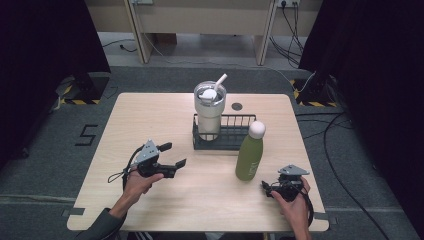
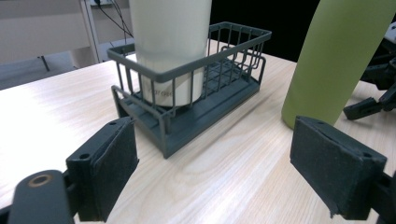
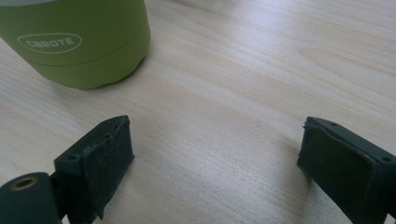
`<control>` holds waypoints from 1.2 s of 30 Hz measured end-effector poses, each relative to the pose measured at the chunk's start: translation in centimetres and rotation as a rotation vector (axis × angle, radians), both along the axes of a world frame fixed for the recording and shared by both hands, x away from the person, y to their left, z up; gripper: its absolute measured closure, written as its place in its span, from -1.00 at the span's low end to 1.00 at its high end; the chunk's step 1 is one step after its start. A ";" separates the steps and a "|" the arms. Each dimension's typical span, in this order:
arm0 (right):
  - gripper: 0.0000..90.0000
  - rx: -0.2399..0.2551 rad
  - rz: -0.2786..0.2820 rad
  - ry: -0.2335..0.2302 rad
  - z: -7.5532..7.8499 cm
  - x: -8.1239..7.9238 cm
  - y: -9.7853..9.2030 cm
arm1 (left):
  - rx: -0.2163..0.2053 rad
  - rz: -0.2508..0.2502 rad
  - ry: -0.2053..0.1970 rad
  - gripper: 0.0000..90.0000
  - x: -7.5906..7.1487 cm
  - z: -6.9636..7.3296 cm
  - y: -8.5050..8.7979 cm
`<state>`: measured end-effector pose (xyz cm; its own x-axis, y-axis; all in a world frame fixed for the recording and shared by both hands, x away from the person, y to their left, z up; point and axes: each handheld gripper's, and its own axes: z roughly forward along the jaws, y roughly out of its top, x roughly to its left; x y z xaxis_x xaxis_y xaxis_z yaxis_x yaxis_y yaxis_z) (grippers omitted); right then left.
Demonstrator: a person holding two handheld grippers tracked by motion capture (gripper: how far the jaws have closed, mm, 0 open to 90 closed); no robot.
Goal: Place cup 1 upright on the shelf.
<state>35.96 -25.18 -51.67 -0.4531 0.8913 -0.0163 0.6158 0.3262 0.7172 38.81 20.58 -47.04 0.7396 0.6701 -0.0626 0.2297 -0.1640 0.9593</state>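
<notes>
Tall matte-green metal bottle with white cap [image 1: 250, 152] upright on pale wooden worktop [image 1: 165, 110], just right-front of dark wire basket [image 1: 235, 142], not inside.
Cream insulated tumbler with straw [image 1: 210, 107] seated in basket's left end; right end vacant.
Left tongs [image 1: 172, 156] spread wide, empty, aimed toward basket.
Right tongs [image 3: 212, 161] spread wide, empty, low beside bottle base.
Judged: no grasp yet, all handling left.
Free worktop between hands; right hand near worktop's front-right edge.
</notes>
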 end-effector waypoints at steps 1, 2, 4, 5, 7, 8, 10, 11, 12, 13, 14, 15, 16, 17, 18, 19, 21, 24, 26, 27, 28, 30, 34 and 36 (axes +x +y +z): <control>-0.77 -0.001 0.000 -0.001 0.0 0.0 0.0 | 0.001 0.002 0.000 -0.68 -0.1 -0.1 0.1; -0.77 -0.001 0.000 -0.001 0.0 0.0 0.0 | 0.001 0.002 0.002 -0.68 -0.1 -0.1 0.2; -0.77 -0.001 0.000 -0.001 0.0 0.0 0.0 | 0.001 0.002 0.002 -0.68 -0.2 -0.2 0.3; -0.78 -0.001 0.000 0.000 0.0 0.0 0.0 | 0.002 0.000 0.001 -0.68 -0.3 -0.2 0.3; -0.77 -0.001 0.000 -0.001 0.0 0.0 0.0 | 0.012 -0.004 -0.004 -0.68 -0.5 -0.3 0.2; -0.78 0.000 -0.001 0.000 0.0 0.0 0.0 | 0.016 -0.005 -0.008 -0.68 -0.6 -0.3 0.2; -0.77 -0.001 0.000 -0.001 0.0 0.0 0.0 | 0.020 -0.006 -0.009 -0.68 -0.8 -0.4 0.2; -0.77 -0.001 0.000 -0.001 0.0 0.0 0.0 | 0.023 -0.009 -0.008 -0.68 -0.9 -0.4 0.3; -0.77 -0.001 0.000 -0.001 0.0 0.0 0.0 | 0.027 -0.010 -0.010 -0.68 -1.0 -0.5 0.3; -0.77 -0.002 0.000 -0.001 0.0 0.0 0.0 | 0.034 -0.011 -0.012 -0.68 -1.1 -0.6 0.3; -0.77 -0.001 0.000 -0.001 0.0 0.0 0.0 | 0.039 -0.011 -0.012 -0.68 -1.2 -0.7 0.4; -0.77 -0.001 0.000 -0.001 0.0 0.0 0.0 | 0.041 -0.012 -0.011 -0.68 -1.3 -0.8 0.4; -0.77 -0.001 0.000 -0.001 0.0 0.0 0.0 | 0.045 -0.011 -0.009 -0.68 -1.4 -0.9 0.5; -0.77 -0.001 0.000 -0.001 0.0 0.0 0.0 | 0.043 -0.008 -0.003 -0.68 -1.5 -1.1 0.6; -0.77 -0.001 0.000 -0.001 0.0 0.0 0.0 | 0.038 -0.007 0.005 -0.68 -1.6 -1.2 0.7; -0.77 -0.001 0.000 -0.001 0.0 0.0 0.0 | 0.038 -0.008 0.010 -0.68 -1.8 -1.4 0.8; -0.77 -0.001 0.000 -0.001 0.0 0.0 0.0 | 0.044 -0.006 0.017 -0.68 -2.0 -1.7 0.9; -0.78 -0.001 -0.002 0.000 0.0 0.0 0.0 | 0.048 -0.006 0.032 -0.68 -2.4 -2.2 1.1; -0.77 -0.002 0.001 -0.002 0.0 0.0 0.0 | 0.048 -0.003 0.042 -0.68 -2.5 -2.5 1.2; -0.77 -0.001 -0.001 -0.001 0.0 0.0 0.0 | 0.046 -0.002 0.048 -0.68 -2.6 -2.6 1.2; -0.77 -0.001 -0.002 -0.001 0.0 0.0 0.0 | 0.046 -0.002 0.054 -0.68 -2.7 -2.8 1.3; -0.77 -0.002 -0.002 -0.001 0.0 0.0 0.0 | 0.048 -0.002 0.058 -0.68 -2.8 -3.0 1.3; -0.77 -0.001 -0.002 -0.001 0.0 0.0 0.0 | 0.066 0.005 0.076 -0.68 -3.4 -3.7 1.5; -0.77 -0.001 -0.001 -0.001 0.0 0.0 0.0 | 0.075 0.011 0.075 -0.68 -3.7 -3.8 1.7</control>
<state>35.94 -25.16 -51.67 -0.4520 0.8919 -0.0174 0.6159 0.3261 0.7172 35.09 22.27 -50.87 0.7275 0.6828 -0.0668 0.3023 -0.2317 0.9246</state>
